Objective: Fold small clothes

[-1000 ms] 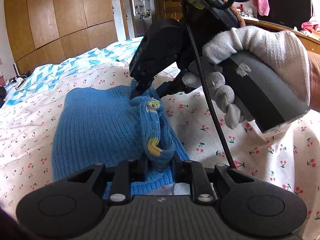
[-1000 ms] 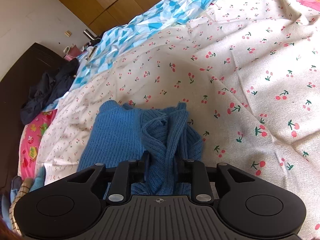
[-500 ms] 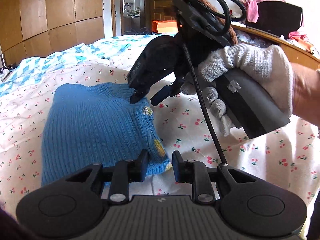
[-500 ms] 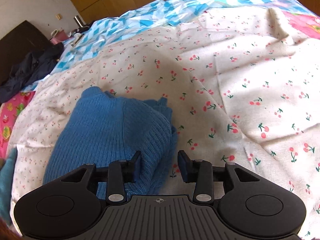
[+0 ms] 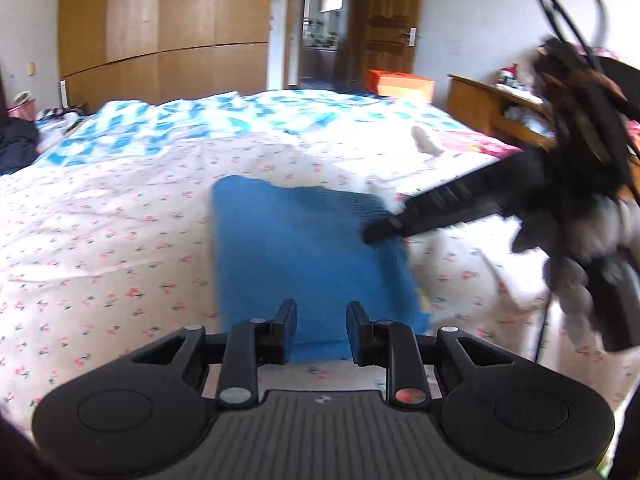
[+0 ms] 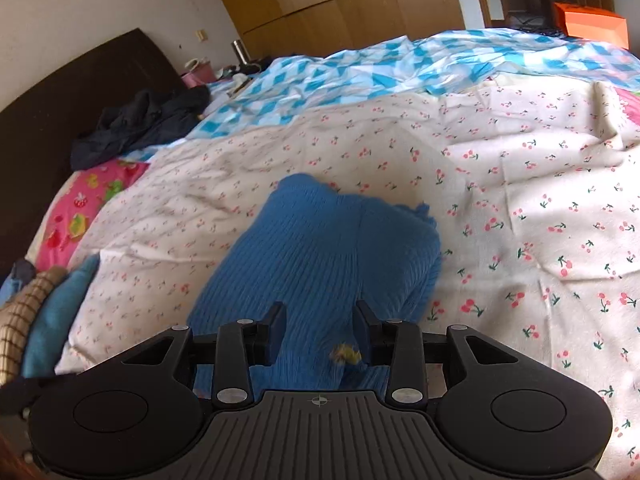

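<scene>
Lying folded mid-bed on the cherry-print sheet (image 6: pixel 520 184), the blue sweater (image 6: pixel 320 248) looks finished, so both hand-held grippers, left (image 5: pixel 321 334) and right (image 6: pixel 320 330), hover released, right jaws narrowing on nothing.

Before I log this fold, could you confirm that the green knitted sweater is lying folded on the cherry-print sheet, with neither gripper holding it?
Nearly: the knitted sweater is blue, not green, as the right wrist view shows. It does lie folded on the cherry-print sheet, and neither the left gripper nor the right gripper holds it.
</scene>
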Action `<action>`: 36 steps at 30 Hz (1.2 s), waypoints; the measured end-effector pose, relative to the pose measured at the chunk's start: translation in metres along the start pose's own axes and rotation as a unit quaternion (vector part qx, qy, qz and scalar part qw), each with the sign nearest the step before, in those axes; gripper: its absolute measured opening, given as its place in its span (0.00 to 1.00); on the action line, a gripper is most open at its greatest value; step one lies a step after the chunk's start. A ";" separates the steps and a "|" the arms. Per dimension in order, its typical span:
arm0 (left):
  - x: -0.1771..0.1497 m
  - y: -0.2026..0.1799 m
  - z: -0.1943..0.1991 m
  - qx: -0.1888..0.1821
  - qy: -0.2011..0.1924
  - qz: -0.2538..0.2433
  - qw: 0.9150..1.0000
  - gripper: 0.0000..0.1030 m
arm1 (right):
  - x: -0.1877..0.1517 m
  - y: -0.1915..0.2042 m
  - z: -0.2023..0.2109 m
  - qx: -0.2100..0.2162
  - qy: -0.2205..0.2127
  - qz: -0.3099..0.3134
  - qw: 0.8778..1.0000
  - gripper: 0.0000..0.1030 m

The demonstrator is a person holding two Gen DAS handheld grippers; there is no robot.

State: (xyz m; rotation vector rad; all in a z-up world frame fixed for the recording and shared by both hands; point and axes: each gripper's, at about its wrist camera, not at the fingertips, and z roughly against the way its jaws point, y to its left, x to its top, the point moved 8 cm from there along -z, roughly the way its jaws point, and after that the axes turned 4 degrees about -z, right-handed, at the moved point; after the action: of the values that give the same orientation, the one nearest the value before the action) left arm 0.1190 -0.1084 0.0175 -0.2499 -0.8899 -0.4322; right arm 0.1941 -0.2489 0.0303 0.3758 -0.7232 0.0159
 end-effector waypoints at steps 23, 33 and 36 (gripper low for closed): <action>-0.018 0.039 -0.037 0.049 0.102 0.068 0.991 0.31 | -0.050 -0.012 -0.009 -0.119 0.034 0.025 0.992 0.32; -0.023 0.034 -0.025 0.058 0.103 0.059 0.991 0.32 | -0.051 0.003 0.020 -0.114 -0.007 0.028 0.993 0.32; -0.026 0.032 -0.025 0.060 0.109 0.055 0.991 0.32 | -0.058 0.004 0.019 -0.123 0.000 0.040 0.992 0.33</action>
State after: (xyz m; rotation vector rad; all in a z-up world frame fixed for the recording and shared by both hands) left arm 0.1365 -0.0829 -0.0192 -0.1375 -0.6806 -0.2957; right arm 0.1375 -0.2446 0.0067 0.1120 -0.7294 0.0020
